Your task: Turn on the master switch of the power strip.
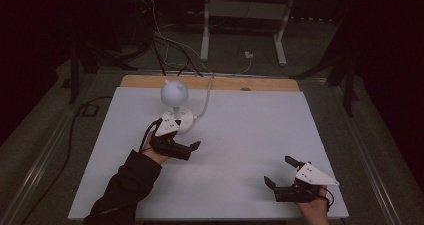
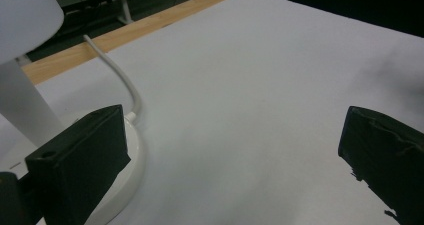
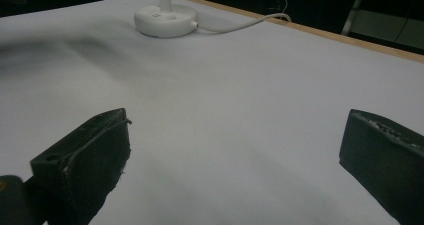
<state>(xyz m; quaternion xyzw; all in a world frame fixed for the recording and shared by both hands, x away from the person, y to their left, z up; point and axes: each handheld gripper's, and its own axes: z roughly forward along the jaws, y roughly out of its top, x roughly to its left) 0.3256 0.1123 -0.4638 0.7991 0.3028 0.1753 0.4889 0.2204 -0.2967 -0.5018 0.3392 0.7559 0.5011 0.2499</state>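
A small white desk lamp point(image 1: 173, 92) with a round head stands on its round base point(image 1: 182, 119) at the back left of the white table top point(image 1: 250, 130). My left gripper point(image 1: 186, 135) is open and empty, right beside the base on its near side. In the left gripper view the base point(image 2: 131, 177) lies against the left jaw, with the stem point(image 2: 20, 105) behind it. My right gripper point(image 1: 280, 171) is open near the front right edge, holding nothing. Far off in the right gripper view are the lamp base point(image 3: 165, 20) and its white cable point(image 3: 240, 22).
The lamp's cable point(image 1: 206, 102) runs off the back of the table over a wooden strip point(image 1: 260, 83). Behind on the dark floor are loose cables point(image 1: 165, 50), a white plug point(image 1: 248, 55) and a white table frame point(image 1: 245, 10).
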